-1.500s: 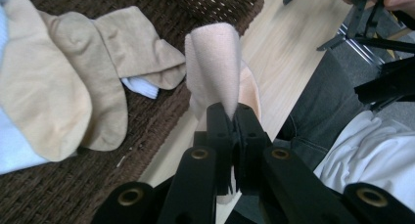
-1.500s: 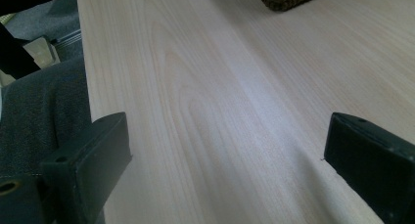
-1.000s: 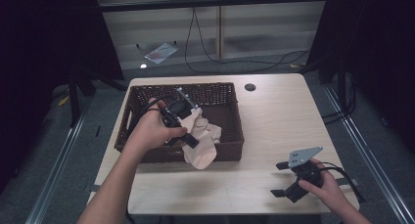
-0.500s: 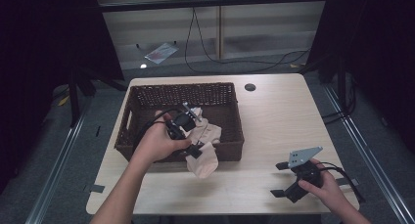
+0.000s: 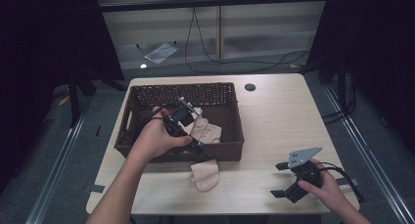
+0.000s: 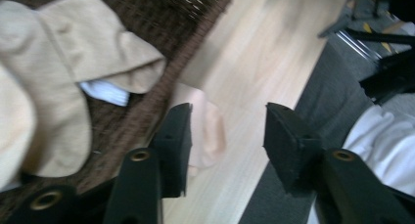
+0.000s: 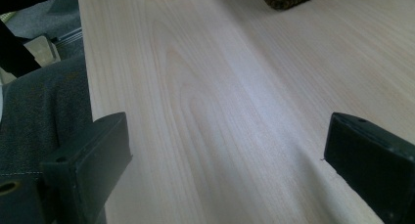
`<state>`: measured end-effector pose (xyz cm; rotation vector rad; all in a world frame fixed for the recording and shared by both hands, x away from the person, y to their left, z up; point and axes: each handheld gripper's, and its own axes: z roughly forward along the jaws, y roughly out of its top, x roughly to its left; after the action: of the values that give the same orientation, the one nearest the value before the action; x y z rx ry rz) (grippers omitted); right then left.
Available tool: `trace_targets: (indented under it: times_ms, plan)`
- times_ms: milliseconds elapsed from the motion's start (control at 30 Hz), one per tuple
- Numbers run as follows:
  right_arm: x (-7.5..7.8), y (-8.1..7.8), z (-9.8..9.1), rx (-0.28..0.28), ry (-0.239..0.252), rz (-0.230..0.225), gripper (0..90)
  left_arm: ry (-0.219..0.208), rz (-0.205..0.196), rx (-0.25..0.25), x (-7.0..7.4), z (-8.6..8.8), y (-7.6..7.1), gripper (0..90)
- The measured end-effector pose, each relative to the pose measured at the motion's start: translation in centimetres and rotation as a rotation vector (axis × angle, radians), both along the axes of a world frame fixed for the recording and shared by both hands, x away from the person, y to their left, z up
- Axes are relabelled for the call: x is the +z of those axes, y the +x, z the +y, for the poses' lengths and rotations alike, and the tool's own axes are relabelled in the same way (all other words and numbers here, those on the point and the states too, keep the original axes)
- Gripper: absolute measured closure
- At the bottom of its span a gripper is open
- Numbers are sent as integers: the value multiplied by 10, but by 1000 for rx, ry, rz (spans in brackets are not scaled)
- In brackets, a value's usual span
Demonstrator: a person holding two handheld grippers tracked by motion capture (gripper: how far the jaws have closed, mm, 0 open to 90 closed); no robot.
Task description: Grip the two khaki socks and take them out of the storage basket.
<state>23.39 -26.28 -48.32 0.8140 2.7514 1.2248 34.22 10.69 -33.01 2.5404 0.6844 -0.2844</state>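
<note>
Pale wood desk [image 5: 274,116] with a wicker basket [image 5: 225,92], dark room around it.

Cables trail across the grey floor [image 5: 254,53] beyond. A beige sock [image 5: 204,175] lies on the desk just before the basket; more beige socks [image 5: 208,131] sit inside. The left gripper [image 6: 225,136] hangs above the basket's near wall, fingers spread, empty. The right gripper [image 5: 284,180] rests near the desk's front right corner, fingers wide apart.

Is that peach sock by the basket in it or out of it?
Out. The peach sock lies flat on the wooden table just in front of the wicker basket; other beige socks sit inside.
</note>
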Motion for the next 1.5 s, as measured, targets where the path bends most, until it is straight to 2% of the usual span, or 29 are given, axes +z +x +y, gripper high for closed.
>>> trace_targets:
  times_ms: [100, 267, 333, 433, 500, 567, 767, 933, 1067, 1167, 1433, 1500]
  plan:
    - [0, 0, 0, 0, 2, -1, 30, 3, -16, 33, 4, 3, 8, 421]
    - [-1, 0, 1, -1, 4, 3, 30, 23, -51, 61, 8, 5, 18, 361]
    - [0, 0, 1, -2, -1, 3, 30, 22, -62, 84, 8, 6, 22, 307]
    - [0, 0, 0, 2, 3, -3, 30, 19, -89, 103, 7, 8, 29, 274]
    - [0, 0, 0, -1, 0, -1, 30, 13, -84, 112, 6, 9, 31, 263]
    - [0, 0, 0, 2, 2, -1, 30, 30, -91, 115, 4, 10, 36, 248]
    - [1, 0, 0, -3, 1, -2, 29, 24, -90, 143, -1, 11, 42, 220]
    - [1, 0, 0, -2, 3, -3, 30, 26, -88, 166, -10, 13, 49, 191]
    - [1, 0, -1, -2, 8, -4, 30, 34, -82, 206, -23, 19, 61, 185]
    - [1, 0, 0, -1, 3, -3, 30, 53, -84, 204, -29, 21, 66, 182]
    - [1, 0, 0, 0, 5, -5, 30, 53, -86, 226, -43, 23, 74, 178]
    - [0, 0, 0, 1, 5, -3, 30, 52, -82, 247, -49, 24, 77, 178]
